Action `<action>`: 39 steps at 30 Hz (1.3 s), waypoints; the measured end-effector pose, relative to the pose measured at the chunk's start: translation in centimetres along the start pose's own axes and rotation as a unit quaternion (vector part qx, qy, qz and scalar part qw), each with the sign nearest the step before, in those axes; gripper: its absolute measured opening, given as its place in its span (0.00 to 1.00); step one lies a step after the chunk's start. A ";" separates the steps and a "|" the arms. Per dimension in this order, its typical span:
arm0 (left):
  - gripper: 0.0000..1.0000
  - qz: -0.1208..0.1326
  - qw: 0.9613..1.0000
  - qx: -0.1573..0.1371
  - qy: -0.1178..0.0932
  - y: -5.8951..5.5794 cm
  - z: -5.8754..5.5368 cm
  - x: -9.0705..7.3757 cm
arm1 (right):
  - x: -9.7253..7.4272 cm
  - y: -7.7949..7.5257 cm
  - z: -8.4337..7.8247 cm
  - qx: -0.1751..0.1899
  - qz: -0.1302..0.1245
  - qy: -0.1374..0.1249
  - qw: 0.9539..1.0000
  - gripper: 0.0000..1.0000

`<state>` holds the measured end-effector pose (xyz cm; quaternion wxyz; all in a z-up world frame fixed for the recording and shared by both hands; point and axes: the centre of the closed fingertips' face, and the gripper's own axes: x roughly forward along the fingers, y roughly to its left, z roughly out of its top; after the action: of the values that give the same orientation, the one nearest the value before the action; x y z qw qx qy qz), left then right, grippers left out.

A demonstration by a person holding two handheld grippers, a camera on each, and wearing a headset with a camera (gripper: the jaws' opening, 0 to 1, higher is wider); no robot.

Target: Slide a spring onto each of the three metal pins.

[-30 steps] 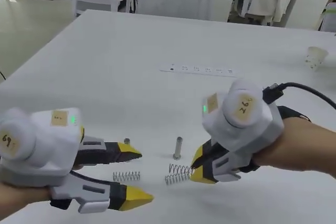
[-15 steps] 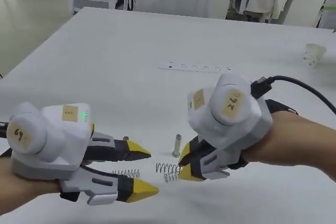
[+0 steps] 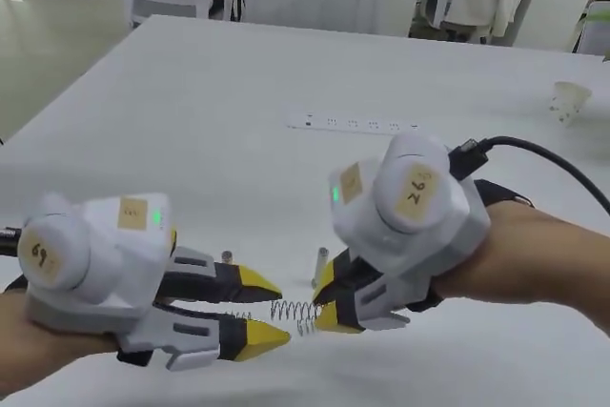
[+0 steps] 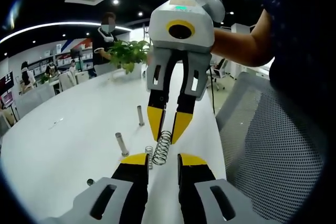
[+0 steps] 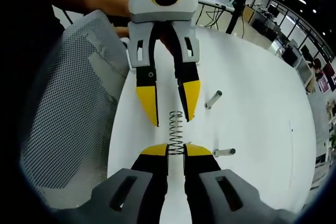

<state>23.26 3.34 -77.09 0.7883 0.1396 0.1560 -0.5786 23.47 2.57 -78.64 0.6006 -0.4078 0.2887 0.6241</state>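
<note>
My right gripper [image 3: 322,304] [image 5: 176,151] is shut on one end of a thin wire spring [image 3: 294,312] [image 5: 176,127]. It holds the spring level, just above the white table [image 3: 286,73]. The spring's free end points into the gap of my left gripper [image 3: 276,310] [image 4: 163,160], which faces it with its jaws open. One upright metal pin [image 3: 320,264] [image 4: 140,115] stands just behind the spring, a second pin [image 3: 227,256] [image 4: 121,144] to its left. A third, short pin [image 4: 91,182] shows low in the left gripper view. A second spring [image 4: 148,153] lies by my left jaw.
A white power strip [image 3: 353,124] lies on the table beyond the pins. A paper cup [image 3: 570,100] stands at the far right. Chairs and desks line the far edge. The table's near edge runs just below the grippers.
My right gripper has carried the spring leftward, past the pin, up to my left gripper's jaws. My left gripper has edged right, over the second spring.
</note>
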 end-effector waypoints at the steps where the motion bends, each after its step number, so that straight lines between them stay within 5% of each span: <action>1: 0.12 0.000 1.000 0.001 0.000 0.0 0.0 0.0 | 0.0 0.1 0.0 -0.002 0.001 0.000 1.000 0.08; 19: 0.03 -0.008 1.000 0.019 0.004 -0.2 0.0 0.2 | -0.1 0.4 0.0 -0.019 0.004 0.002 1.000 0.08; 39: 0.02 -0.025 0.999 0.017 -0.011 -0.8 0.4 0.0 | -0.3 0.6 0.0 0.011 0.012 -0.012 1.000 0.12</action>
<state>22.56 2.91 -76.73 0.7726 0.1426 0.1414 -0.6023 22.90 2.42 -78.47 0.6014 -0.3897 0.2930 0.6329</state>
